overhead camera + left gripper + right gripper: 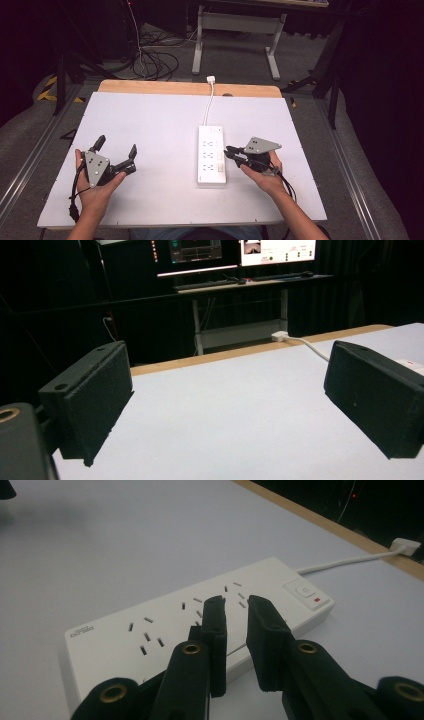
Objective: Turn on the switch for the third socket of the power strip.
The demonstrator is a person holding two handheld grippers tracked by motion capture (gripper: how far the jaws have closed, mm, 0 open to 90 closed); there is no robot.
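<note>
A white power strip (211, 155) lies in the middle of the white table top (150, 120). Its cable (208, 107) runs to a plug (210, 78) at the far edge. My right gripper (227, 151) sits just right of the strip, tips pointing at its side. In the right gripper view its jaws (235, 602) stand nearly together over the strip (150, 630), a narrow gap between them and nothing in it; the strip's switch (305, 592) is beyond. My left gripper (117, 145) rests at the table's left, wide open and empty (225, 400).
A wooden strip (150, 87) borders the table's far edge. Beyond it stand a desk frame (235, 35) and loose cables (155, 62) on the floor. Monitors (235, 250) glow on a far desk. The strip's cable (310, 344) crosses ahead of the left gripper.
</note>
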